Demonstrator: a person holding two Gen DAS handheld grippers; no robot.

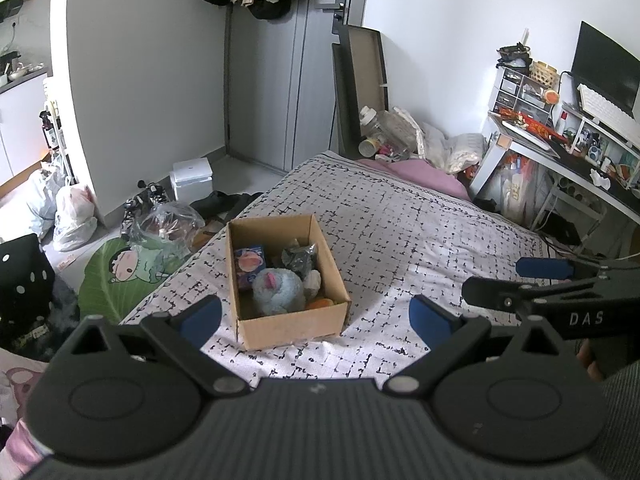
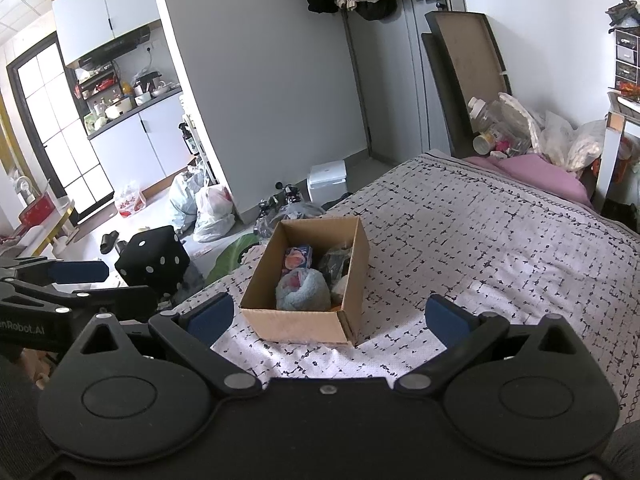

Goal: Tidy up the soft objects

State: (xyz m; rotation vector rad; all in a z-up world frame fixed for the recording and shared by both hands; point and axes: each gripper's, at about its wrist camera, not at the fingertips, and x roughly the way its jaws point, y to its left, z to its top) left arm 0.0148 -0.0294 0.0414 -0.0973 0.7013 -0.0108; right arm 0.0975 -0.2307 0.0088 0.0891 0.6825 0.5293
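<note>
An open cardboard box (image 1: 294,322) (image 2: 298,326) sits on the patterned bedspread (image 1: 400,240) (image 2: 500,248). Inside lie a light-blue plush (image 1: 278,290) (image 2: 304,290), a small pink-and-blue carton (image 1: 250,264) (image 2: 298,257), a dark wrapped item (image 1: 300,258) (image 2: 336,260), a pale soft piece (image 1: 313,280) and something orange (image 1: 320,303). My left gripper (image 1: 316,316) hovers open just in front of the box, holding nothing. My right gripper (image 2: 326,314) is likewise open and empty near the box's front. Each gripper shows at the other view's edge: the right gripper (image 1: 516,284), the left gripper (image 2: 92,284).
The bed's left edge drops to a cluttered floor: a green leaf-shaped mat (image 1: 120,276), a black dotted cube (image 2: 154,262), plastic bags (image 2: 212,210) and a white bin (image 1: 192,180). A pink pillow (image 1: 420,176) lies at the bed's far end. A desk (image 1: 560,152) stands right.
</note>
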